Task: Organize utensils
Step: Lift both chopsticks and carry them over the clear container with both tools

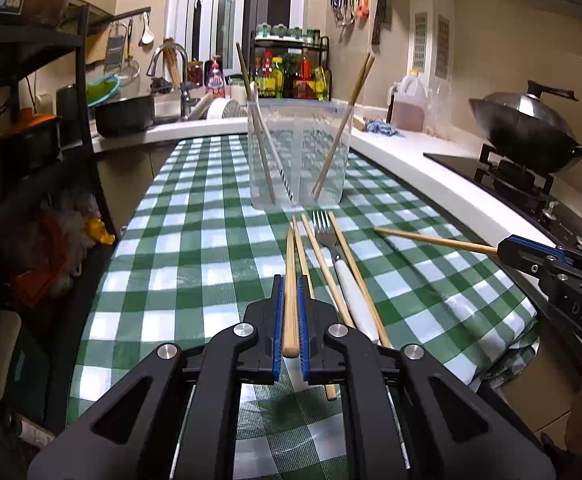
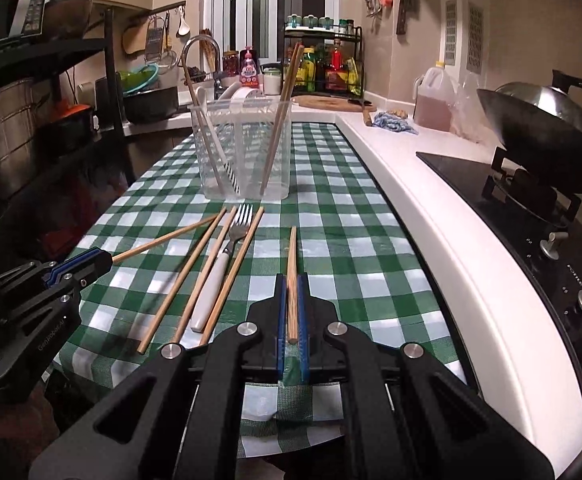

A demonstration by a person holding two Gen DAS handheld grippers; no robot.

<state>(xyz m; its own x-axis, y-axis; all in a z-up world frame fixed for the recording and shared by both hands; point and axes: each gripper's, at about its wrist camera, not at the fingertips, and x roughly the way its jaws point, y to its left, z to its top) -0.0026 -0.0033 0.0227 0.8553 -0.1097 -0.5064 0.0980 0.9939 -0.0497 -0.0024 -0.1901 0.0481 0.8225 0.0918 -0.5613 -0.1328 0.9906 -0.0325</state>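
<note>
**Utensils: one chopstick in each gripper, the rest on the cloth**

Utensils lie loose ahead of us on the green checked tablecloth (image 1: 195,216). Our left gripper (image 1: 290,280) has its blue pads closed onto a chopstick (image 1: 290,272), which runs straight forward between the fingers and pokes out past the tips toward the container. Our right gripper (image 2: 290,280) is likewise pinched onto its own chopstick (image 2: 291,256), pointing forward along the fingers. From the left wrist view, the right gripper (image 1: 503,249) comes in from the right with its chopstick (image 1: 435,240) slanting left over the cloth; from the right wrist view, the left gripper (image 2: 105,258) enters from the left, its chopstick (image 2: 163,240) angling up to the right.

Between the two grippers, three loose chopsticks (image 2: 183,276) and a white-handled fork (image 2: 227,256) lie side by side, tines pointing away from us. We cannot tell whether they touch one another along their lengths.

Straight ahead of both grippers, beyond the loose pieces, stands a clear plastic container (image 1: 299,156). Inside it, chopsticks (image 1: 345,124) lean against the right wall, and another chopstick (image 1: 257,128) leans left beside a white striped utensil (image 1: 279,168).

To the right of our right gripper runs the white counter (image 2: 443,216), with a wok (image 2: 543,128) on the stove.
</note>
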